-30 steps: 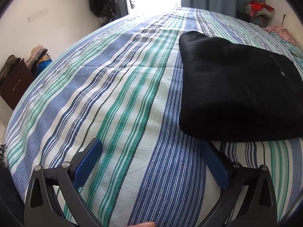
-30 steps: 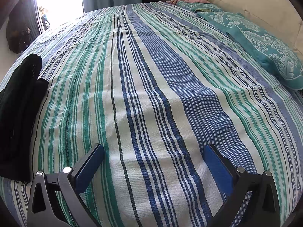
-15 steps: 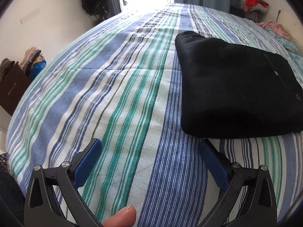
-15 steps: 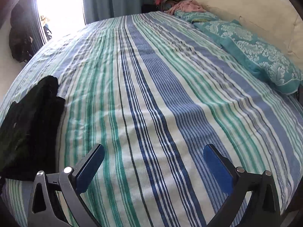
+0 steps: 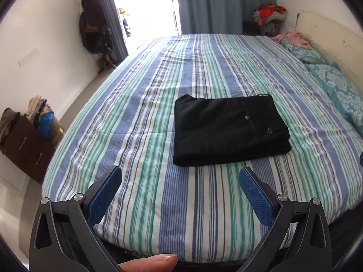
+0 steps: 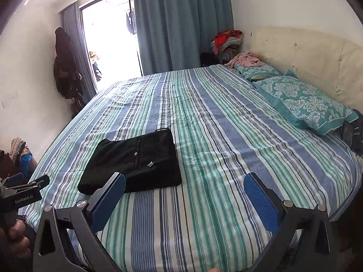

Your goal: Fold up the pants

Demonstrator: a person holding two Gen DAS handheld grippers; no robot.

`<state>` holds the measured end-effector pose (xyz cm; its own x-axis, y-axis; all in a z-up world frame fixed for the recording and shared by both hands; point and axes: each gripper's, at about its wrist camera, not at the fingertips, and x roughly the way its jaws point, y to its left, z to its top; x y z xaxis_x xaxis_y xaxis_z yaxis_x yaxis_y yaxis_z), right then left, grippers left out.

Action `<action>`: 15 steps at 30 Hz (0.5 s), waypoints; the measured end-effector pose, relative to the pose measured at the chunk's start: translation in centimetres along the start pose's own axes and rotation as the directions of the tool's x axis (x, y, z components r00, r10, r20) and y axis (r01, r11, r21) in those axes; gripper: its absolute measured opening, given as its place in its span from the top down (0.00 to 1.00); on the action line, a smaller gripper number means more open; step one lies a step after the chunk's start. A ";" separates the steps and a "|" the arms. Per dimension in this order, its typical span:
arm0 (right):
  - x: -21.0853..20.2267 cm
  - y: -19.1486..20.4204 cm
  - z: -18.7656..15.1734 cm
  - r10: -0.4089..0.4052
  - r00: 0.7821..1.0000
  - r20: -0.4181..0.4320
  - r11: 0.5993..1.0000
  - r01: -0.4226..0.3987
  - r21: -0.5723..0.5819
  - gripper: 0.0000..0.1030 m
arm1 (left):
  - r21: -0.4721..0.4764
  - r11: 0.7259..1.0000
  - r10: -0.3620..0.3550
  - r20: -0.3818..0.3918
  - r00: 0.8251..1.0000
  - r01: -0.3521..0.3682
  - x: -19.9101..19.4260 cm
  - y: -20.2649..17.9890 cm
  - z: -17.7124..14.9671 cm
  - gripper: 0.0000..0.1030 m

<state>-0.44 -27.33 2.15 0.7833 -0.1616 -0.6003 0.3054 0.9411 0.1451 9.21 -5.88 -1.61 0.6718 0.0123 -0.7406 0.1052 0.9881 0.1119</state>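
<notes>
Both grippers, left (image 5: 180, 189) and right (image 6: 185, 196), held back, fingers apart and empty, because pants (image 5: 229, 130) lie folded flat on bed (image 5: 140, 104).

— What carries everything here?
— A bed (image 5: 140, 122) under a sheet striped blue, green and white.
— What lies on it?
— Black pants (image 5: 229, 133), folded into a flat rectangle, near the foot-side edge. At the head end, two teal patterned pillows (image 6: 304, 104) lie side by side along the headboard, and a pink garment (image 6: 245, 59) rests at the far corner.
</notes>
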 end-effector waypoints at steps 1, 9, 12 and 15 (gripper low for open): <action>-0.1 0.4 -0.5 0.006 1.000 -0.028 1.000 -0.005 0.020 0.00 | 0.014 1.000 -0.014 -0.006 1.000 0.014 -0.4 -0.2 -0.6 0.00; -2.1 3.7 -2.7 -0.050 0.993 -0.110 0.998 0.045 -0.045 0.00 | 0.001 0.995 -0.101 -0.101 0.990 0.101 -1.4 0.2 -4.1 0.00; -2.9 4.4 -2.5 -0.064 0.991 -0.114 0.995 0.054 -0.082 0.00 | -0.011 0.996 -0.095 -0.102 0.990 0.094 -1.6 0.7 -4.3 0.00; -3.7 4.8 -2.2 -0.091 0.992 -0.091 0.990 0.080 -0.115 0.00 | -0.006 0.998 -0.067 -0.084 0.994 0.066 -2.0 0.8 -4.1 0.00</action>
<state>-3.05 -21.57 3.36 0.6997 -0.2190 -0.6800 0.3033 0.9529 0.0053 4.91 -4.50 -2.73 0.5996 -0.0408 -0.7993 0.1448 0.9877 0.0583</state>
